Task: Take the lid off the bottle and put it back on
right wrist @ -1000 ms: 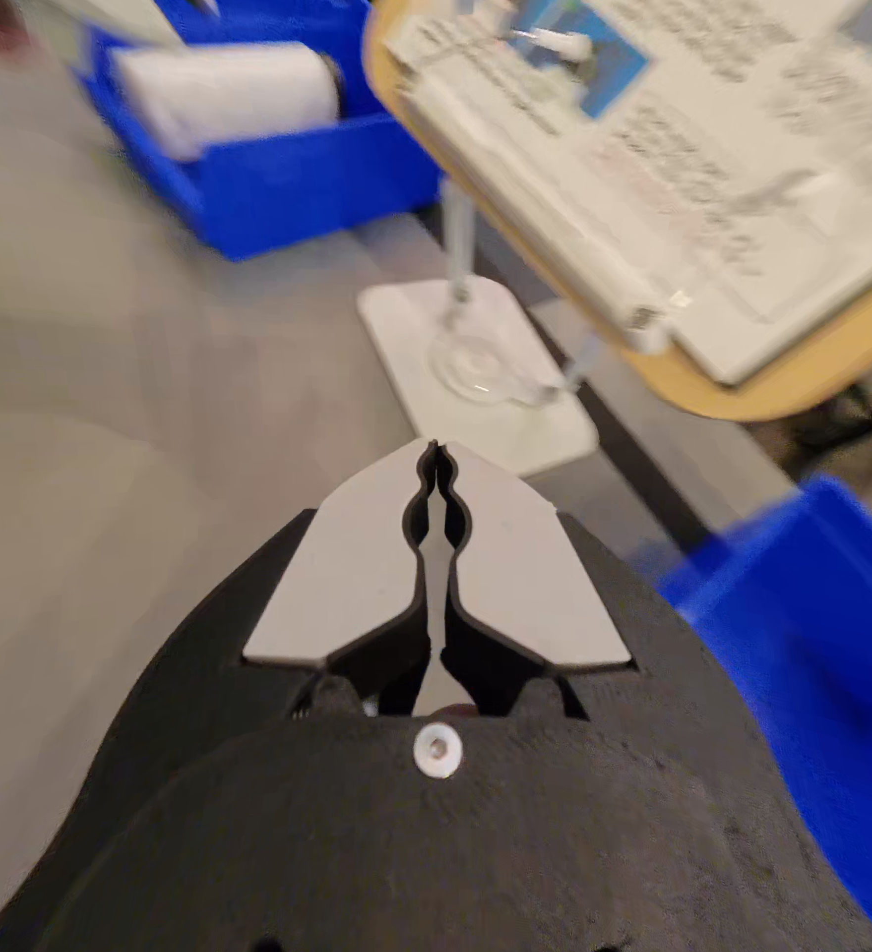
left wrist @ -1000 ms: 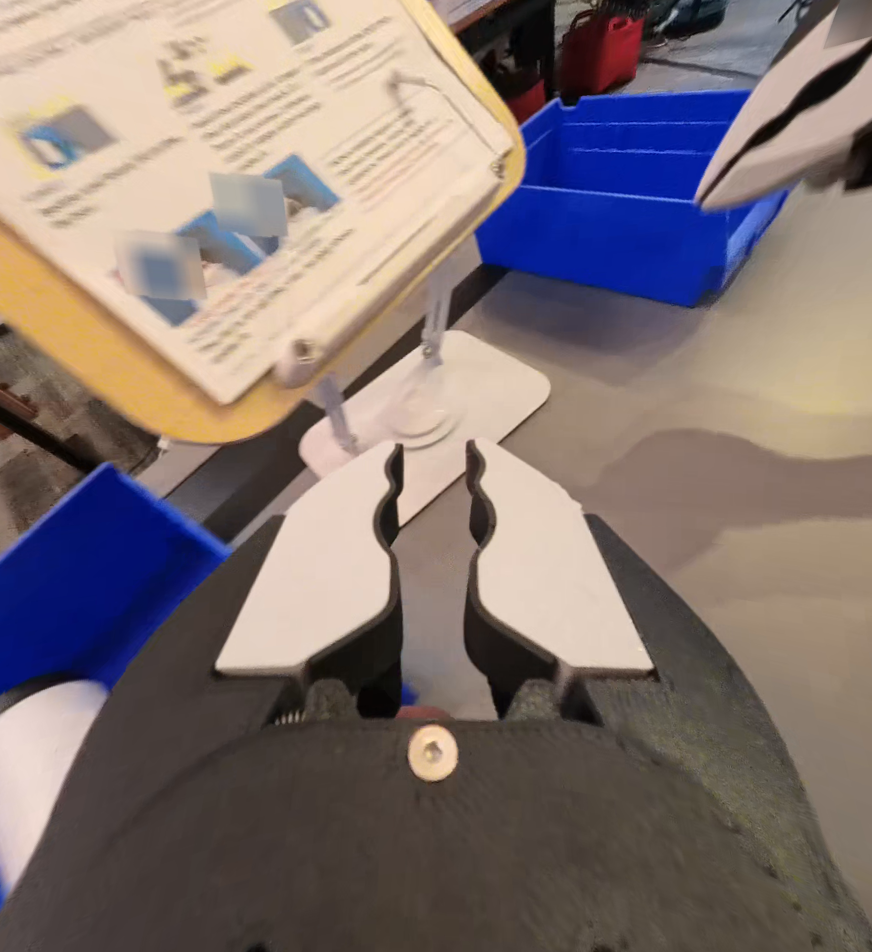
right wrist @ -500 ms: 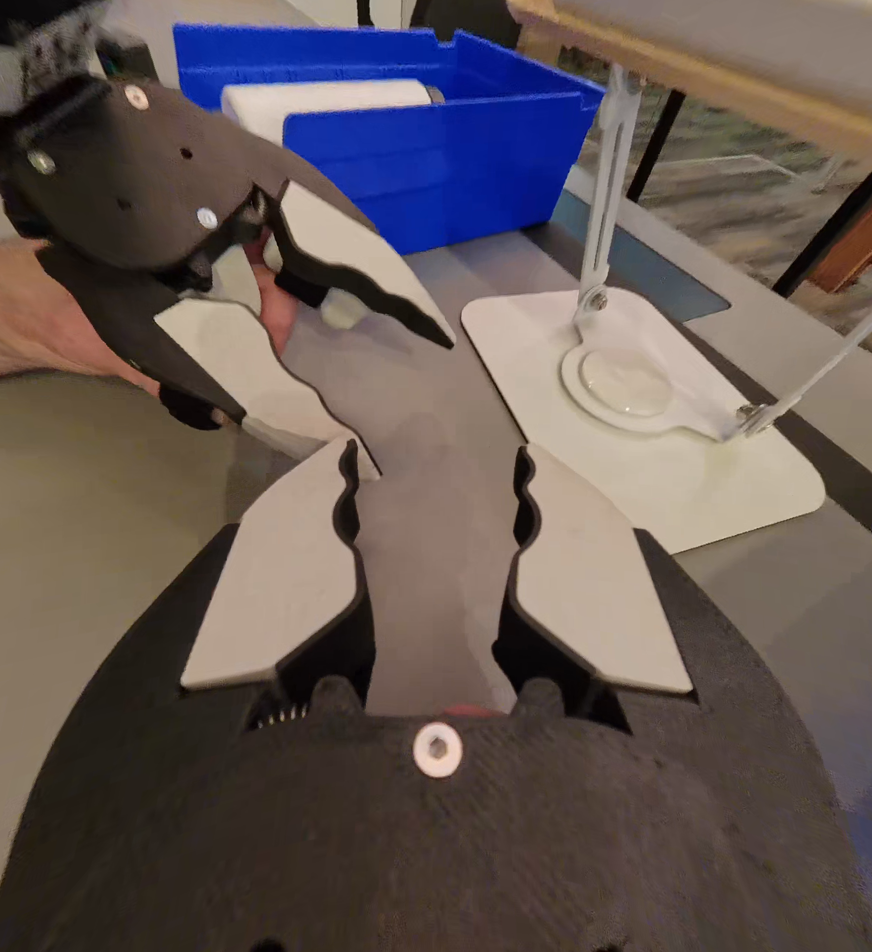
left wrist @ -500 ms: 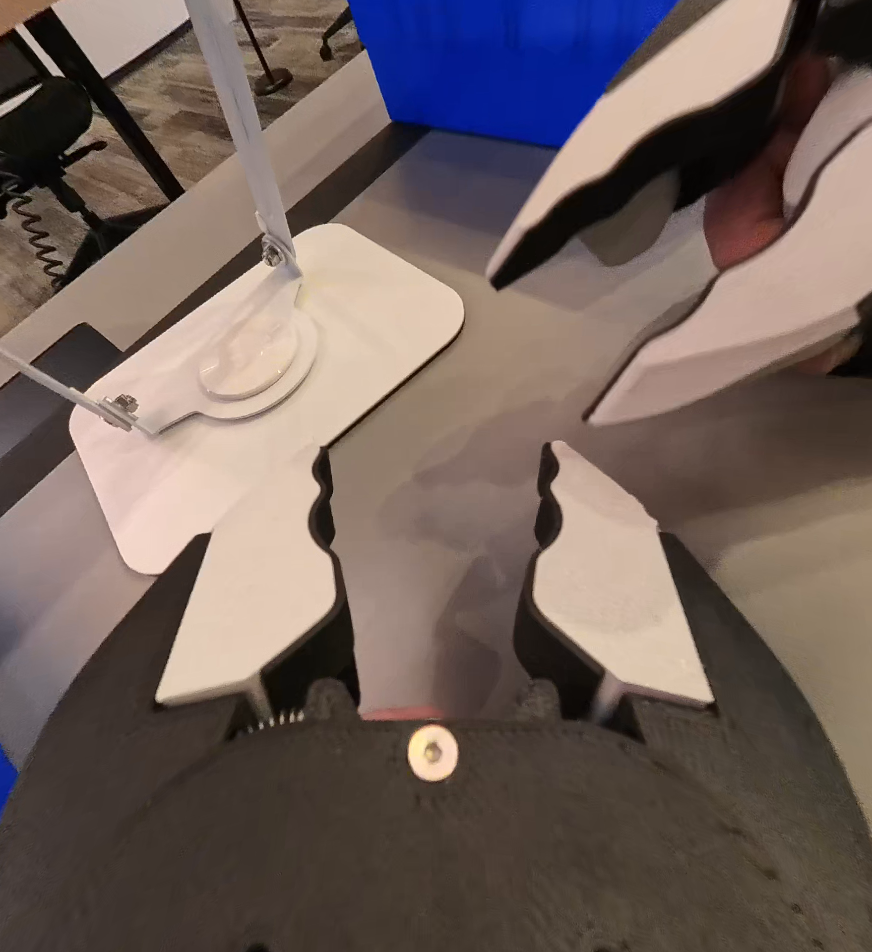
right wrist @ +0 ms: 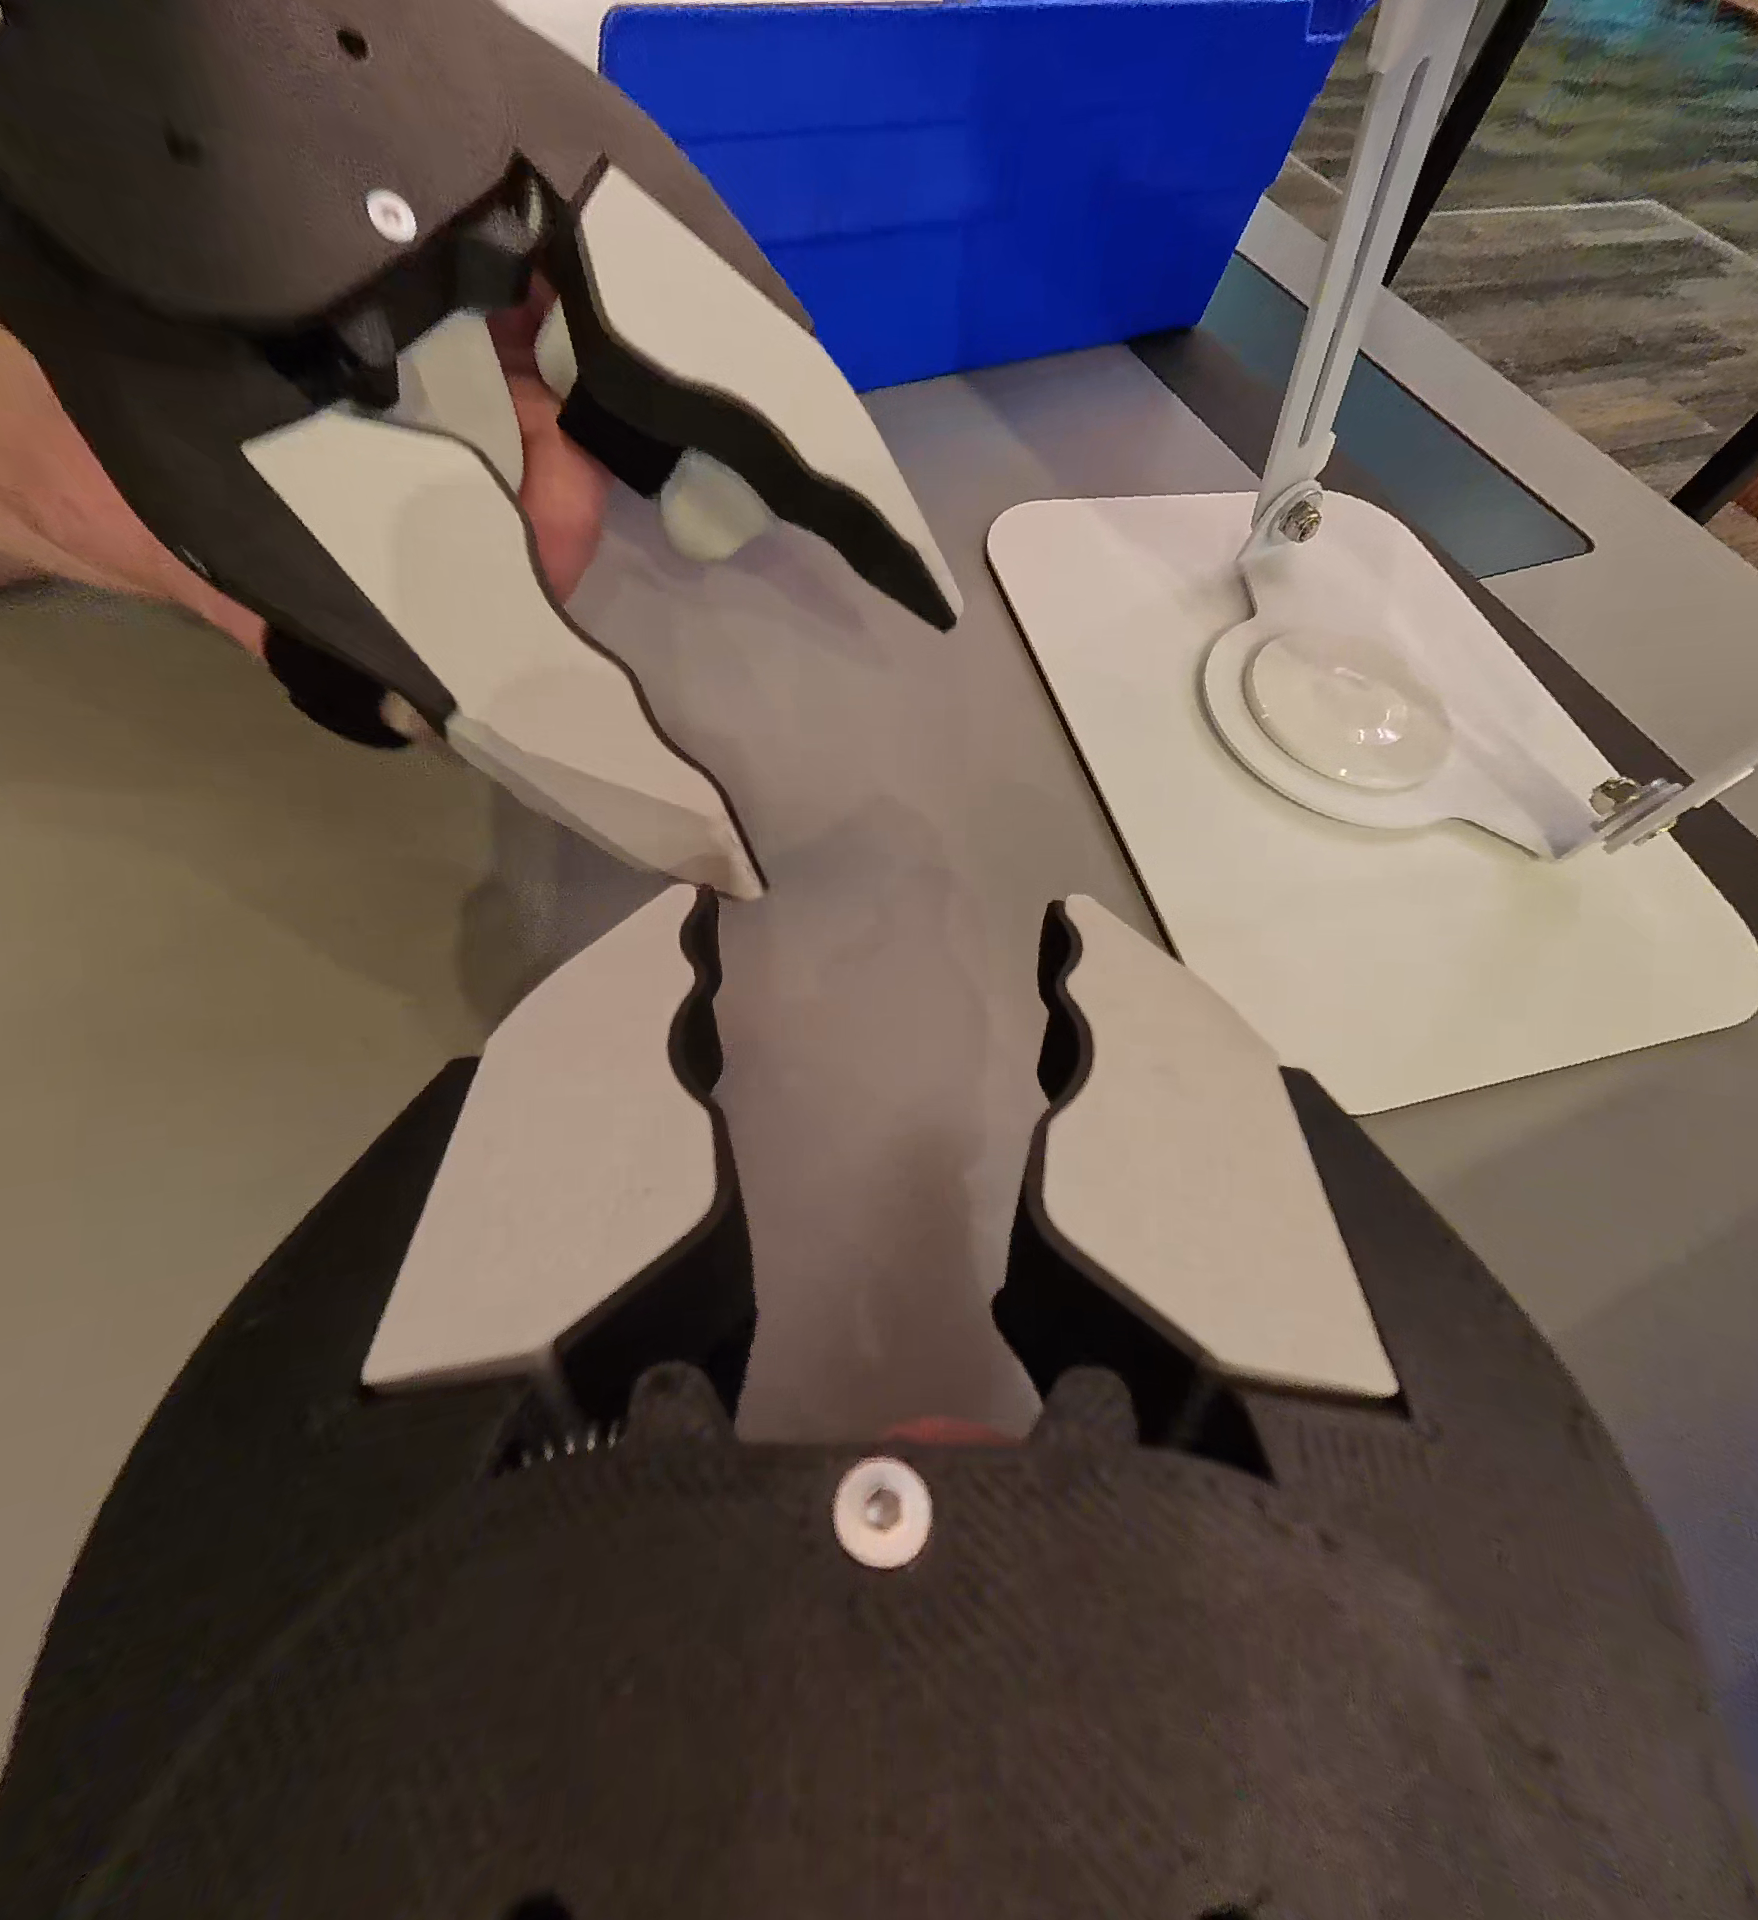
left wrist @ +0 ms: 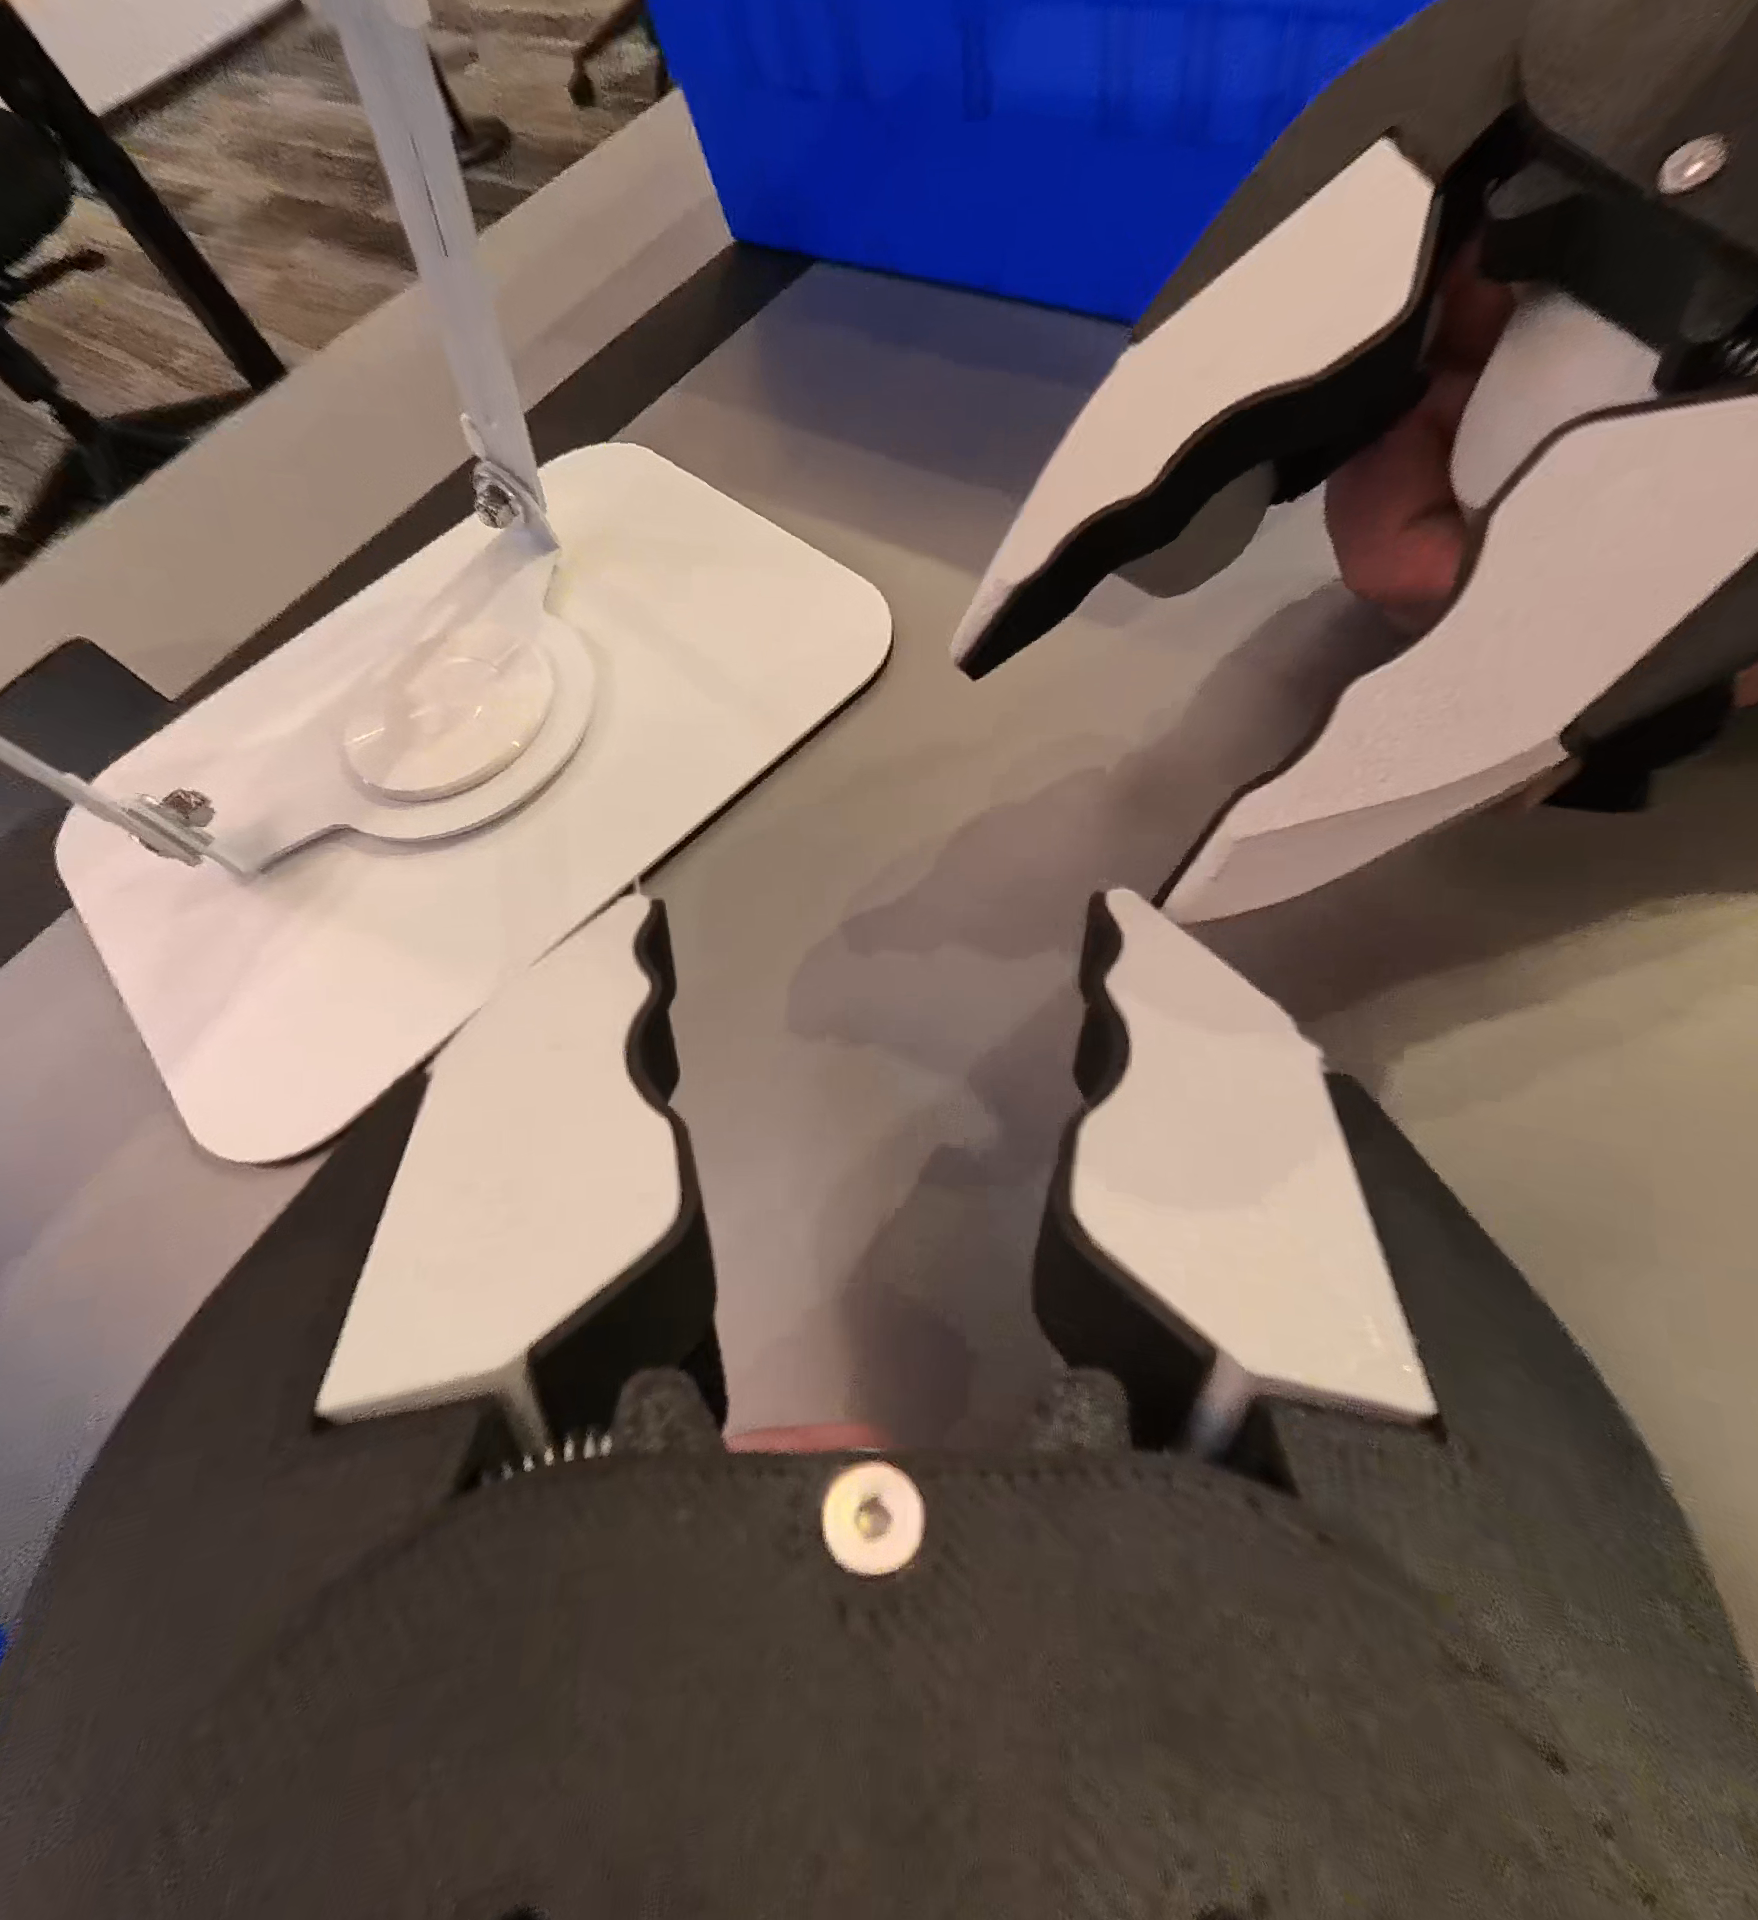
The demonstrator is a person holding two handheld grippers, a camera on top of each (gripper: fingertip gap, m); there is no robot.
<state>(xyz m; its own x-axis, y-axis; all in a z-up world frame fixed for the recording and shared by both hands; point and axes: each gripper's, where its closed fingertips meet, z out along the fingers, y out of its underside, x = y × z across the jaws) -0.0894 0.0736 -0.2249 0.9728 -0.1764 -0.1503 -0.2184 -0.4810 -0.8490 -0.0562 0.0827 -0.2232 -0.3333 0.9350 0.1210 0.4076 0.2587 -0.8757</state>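
Left wrist view: no bottle, left gripper point(left wrist: 880, 914) fingers apart.

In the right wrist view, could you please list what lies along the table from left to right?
Left tongs → blue bin → white stand base.

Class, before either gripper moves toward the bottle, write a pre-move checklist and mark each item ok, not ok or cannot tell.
1. Left gripper open, nothing held: ok.
2. Right gripper open, nothing held: ok.
3. Bottle in view: not ok; neither view shows it.
4. Lid on or off: cannot tell.
5. Grippers apart from each other: not ok; their fingertips nearly meet.
6. White stand base out of the way, beside the grippers on the table: ok.
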